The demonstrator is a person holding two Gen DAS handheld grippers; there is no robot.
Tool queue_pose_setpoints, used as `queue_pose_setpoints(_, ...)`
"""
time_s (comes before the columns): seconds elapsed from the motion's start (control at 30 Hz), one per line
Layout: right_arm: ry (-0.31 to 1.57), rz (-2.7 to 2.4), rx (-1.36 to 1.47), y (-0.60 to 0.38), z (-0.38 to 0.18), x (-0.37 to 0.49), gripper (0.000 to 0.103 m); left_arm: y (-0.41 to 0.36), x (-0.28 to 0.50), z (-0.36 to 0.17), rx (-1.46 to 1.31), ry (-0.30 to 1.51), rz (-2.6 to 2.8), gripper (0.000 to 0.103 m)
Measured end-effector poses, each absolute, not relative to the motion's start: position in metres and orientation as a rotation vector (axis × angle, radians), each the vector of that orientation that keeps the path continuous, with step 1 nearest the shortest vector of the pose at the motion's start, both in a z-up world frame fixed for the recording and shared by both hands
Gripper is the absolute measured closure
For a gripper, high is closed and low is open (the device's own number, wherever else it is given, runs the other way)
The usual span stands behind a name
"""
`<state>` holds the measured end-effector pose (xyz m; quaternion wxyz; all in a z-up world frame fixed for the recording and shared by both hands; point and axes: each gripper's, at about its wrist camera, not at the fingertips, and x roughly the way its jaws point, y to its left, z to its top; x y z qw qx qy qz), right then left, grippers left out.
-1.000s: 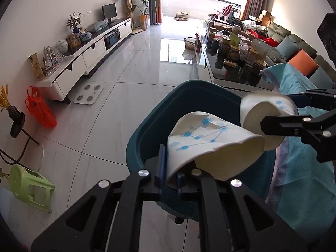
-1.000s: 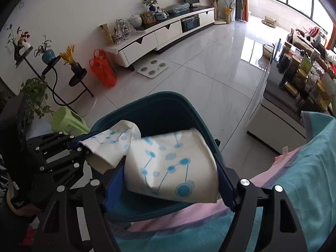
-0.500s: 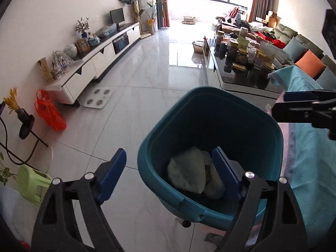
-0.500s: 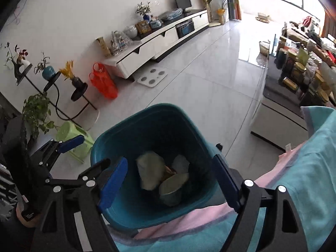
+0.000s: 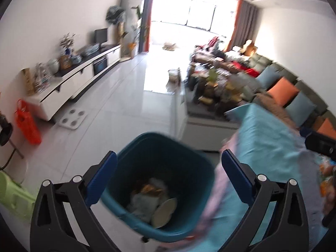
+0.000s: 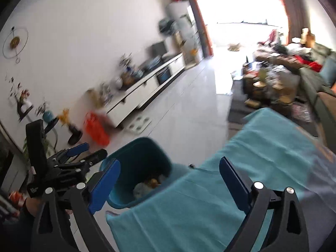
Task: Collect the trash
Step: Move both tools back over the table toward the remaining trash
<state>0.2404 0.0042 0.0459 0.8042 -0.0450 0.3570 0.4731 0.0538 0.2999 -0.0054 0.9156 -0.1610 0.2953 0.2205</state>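
A teal trash bin point(image 5: 189, 168) stands on the floor against the cloth-covered table point(image 5: 273, 147). Crumpled paper cups and other trash point(image 5: 155, 201) lie at its bottom. My left gripper point(image 5: 168, 157) hangs above the bin, its jaws opening wide with nothing between them. In the right wrist view the bin point(image 6: 136, 153) sits lower left, with trash point(image 6: 147, 187) inside. My right gripper point(image 6: 170, 164) hovers over the table's edge beside the bin, jaws opening and empty. The left gripper point(image 6: 90, 151) shows at the left, held by a hand.
A teal cloth point(image 6: 262, 157) covers the table to the right of the bin. A red bag point(image 5: 27, 124), a white scale point(image 5: 72, 119) and a long TV cabinet point(image 5: 69, 82) line the left wall. A cluttered coffee table point(image 5: 214, 92) and a sofa point(image 5: 289, 92) lie beyond.
Both grippers opened and let their paper cups fall into the bin. Both have since risen and drawn back, the right one swinging rightward over the table cloth.
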Motion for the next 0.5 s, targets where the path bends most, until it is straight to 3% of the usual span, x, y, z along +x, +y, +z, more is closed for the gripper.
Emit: queue_pose_setpoints(0.5, 0.532, 0.693, -0.039, -0.154, 0.066, 0.190, 0.007, 0.141, 0.099, 0.030, -0.184, 0.520, 0.196, 0.005)
